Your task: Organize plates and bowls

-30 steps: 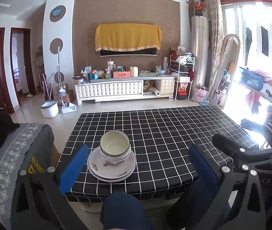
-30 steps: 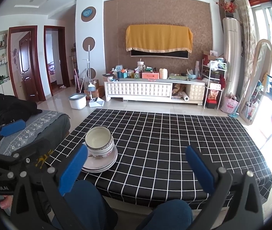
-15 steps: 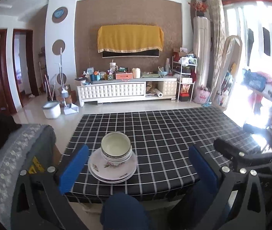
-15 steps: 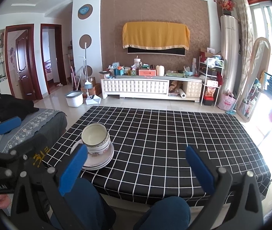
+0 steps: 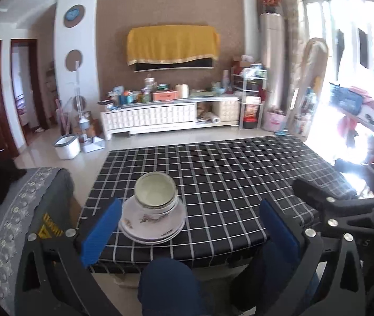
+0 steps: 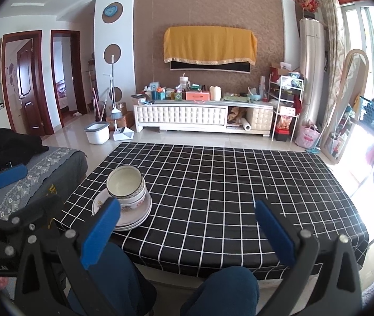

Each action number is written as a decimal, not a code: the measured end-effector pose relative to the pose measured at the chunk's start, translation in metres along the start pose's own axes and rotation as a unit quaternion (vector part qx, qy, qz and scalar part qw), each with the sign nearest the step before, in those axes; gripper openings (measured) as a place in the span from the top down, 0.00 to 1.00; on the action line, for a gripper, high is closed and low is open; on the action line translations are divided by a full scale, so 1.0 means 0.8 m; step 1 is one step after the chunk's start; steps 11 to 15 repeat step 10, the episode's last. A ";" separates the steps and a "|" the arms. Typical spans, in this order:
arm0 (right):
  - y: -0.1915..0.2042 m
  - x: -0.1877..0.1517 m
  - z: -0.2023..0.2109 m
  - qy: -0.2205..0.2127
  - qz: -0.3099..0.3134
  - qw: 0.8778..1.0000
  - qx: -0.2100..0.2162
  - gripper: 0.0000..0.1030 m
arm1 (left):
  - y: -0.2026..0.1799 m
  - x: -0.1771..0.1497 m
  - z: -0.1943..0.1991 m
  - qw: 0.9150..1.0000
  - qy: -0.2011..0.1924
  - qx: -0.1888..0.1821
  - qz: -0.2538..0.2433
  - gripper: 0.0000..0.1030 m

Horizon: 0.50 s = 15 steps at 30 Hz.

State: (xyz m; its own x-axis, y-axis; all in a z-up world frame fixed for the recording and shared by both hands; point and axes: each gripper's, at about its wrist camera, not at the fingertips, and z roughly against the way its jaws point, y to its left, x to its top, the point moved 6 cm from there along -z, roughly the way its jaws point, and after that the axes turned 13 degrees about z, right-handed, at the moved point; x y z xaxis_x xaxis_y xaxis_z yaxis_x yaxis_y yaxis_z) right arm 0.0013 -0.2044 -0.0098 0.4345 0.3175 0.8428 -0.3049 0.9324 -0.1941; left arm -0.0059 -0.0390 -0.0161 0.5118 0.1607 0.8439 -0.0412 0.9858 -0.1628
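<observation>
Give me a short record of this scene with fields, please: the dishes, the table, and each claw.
dishes: bowls nested on stacked plates, one pile
pile position: near the front edge of the table, toward its left side
table: black checked cloth, nothing else on it
left claw: open, empty, held back from the table
right claw: open, empty, held back from the table

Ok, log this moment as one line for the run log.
left gripper: open, empty | right gripper: open, empty | bowls: nested on plates | stack near front-left of checked tablecloth | both grippers off table
</observation>
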 end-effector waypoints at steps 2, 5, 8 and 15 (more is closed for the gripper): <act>0.000 0.000 0.000 0.000 0.000 1.000 -0.002 0.00 | 0.000 0.001 0.003 1.000 -0.015 0.017 -0.003 0.00; -0.003 0.000 0.001 0.002 -0.003 1.000 -0.005 0.00 | 0.002 0.008 0.010 0.999 -0.036 0.015 0.005 0.00; -0.005 -0.001 0.000 0.005 -0.005 1.000 -0.006 0.00 | 0.004 0.013 0.013 0.999 -0.044 -0.002 0.019 0.00; -0.006 -0.003 -0.001 0.008 -0.006 1.000 -0.007 0.00 | 0.005 0.013 0.014 0.999 -0.043 -0.004 0.022 0.00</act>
